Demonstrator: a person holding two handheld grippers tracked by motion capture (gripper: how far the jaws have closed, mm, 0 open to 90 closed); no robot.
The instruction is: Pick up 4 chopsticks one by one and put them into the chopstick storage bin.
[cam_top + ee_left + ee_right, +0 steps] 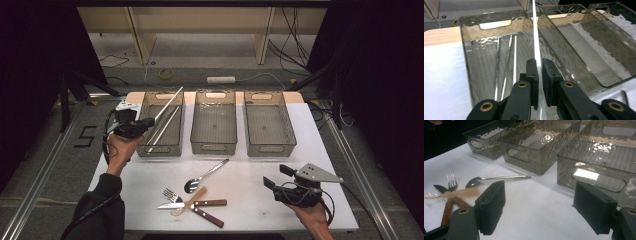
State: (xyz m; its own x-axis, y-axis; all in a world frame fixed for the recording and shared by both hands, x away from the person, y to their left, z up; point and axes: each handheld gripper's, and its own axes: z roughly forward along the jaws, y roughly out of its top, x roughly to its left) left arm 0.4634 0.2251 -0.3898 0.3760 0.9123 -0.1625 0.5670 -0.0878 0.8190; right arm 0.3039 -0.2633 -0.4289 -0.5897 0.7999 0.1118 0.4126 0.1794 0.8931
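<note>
My left gripper (150, 121) (540, 63) is shut on a thin white chopstick (170, 101) (535, 37). It holds it at the near left corner of the left smoky bin (145, 107) (466, 50). The stick slants up and away over that bin. More slim sticks (162, 131) (506, 67) lie inside the bin. My right gripper (276, 176) (539, 202) hovers open over the table's front right, nothing between its jaws. A metal spoon (205, 176) (499, 178), a fork (172, 195) (452, 182) and a wooden-handled knife (200, 203) lie in a pile at front centre.
The middle bin (214, 145) and the right bin (270, 149) stand side by side at the back of the white table (250, 200). A clear plastic spoon with a beige handle (461, 192) lies across the cutlery pile. Cables run over the floor behind.
</note>
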